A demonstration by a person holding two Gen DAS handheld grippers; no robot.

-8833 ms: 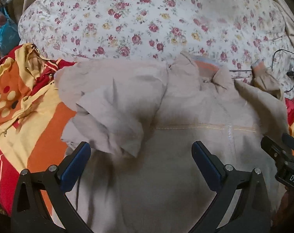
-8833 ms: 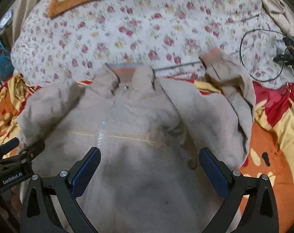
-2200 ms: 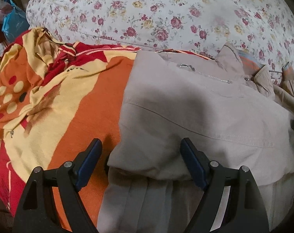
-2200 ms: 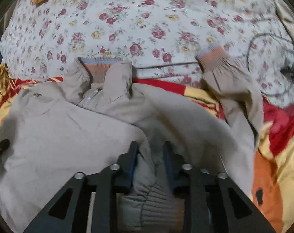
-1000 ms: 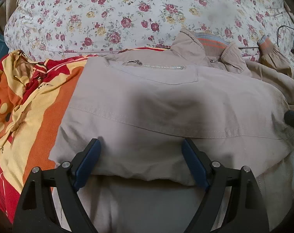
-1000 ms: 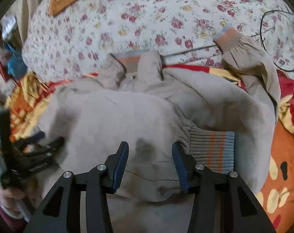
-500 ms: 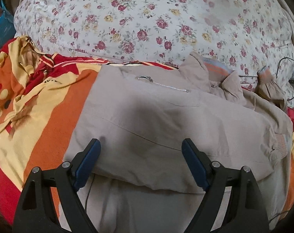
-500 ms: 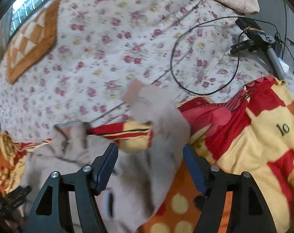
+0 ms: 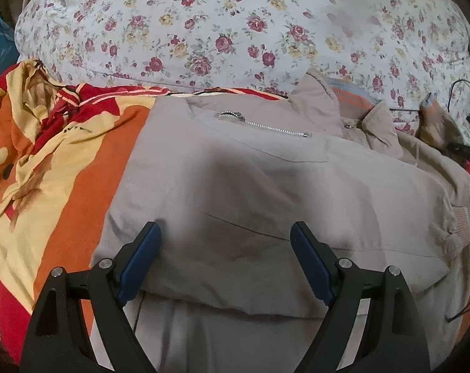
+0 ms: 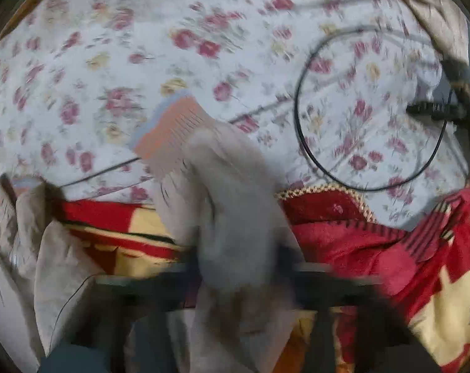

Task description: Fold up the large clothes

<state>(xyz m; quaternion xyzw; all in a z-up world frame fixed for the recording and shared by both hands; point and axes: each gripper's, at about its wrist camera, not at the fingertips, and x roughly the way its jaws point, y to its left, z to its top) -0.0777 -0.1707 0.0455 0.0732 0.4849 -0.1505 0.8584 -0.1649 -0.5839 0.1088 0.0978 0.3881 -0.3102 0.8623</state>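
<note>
We hold the left gripper (image 9: pixel 224 259) with fingers spread above the folded beige jacket (image 9: pixel 266 192), which lies on the striped blanket (image 9: pixel 64 161) on the bed; the right gripper (image 10: pixel 238 267), blurred, has just closed its fingers, pinching the jacket's sleeve (image 10: pixel 232 205) beside the black cable (image 10: pixel 300 130).

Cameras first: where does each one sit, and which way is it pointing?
Left wrist view: sits on the left hand-held gripper, looking forward and down at the beige jacket folded on the orange blanket; both blue-padded fingers show, spread wide over the cloth.
Right wrist view: sits on the right hand-held gripper, aimed at the jacket's sleeve; its dark fingers are blurred, closed on the sleeve.
Shared: the jacket, the striped cuff, the floral quilt and the black cable.
</note>
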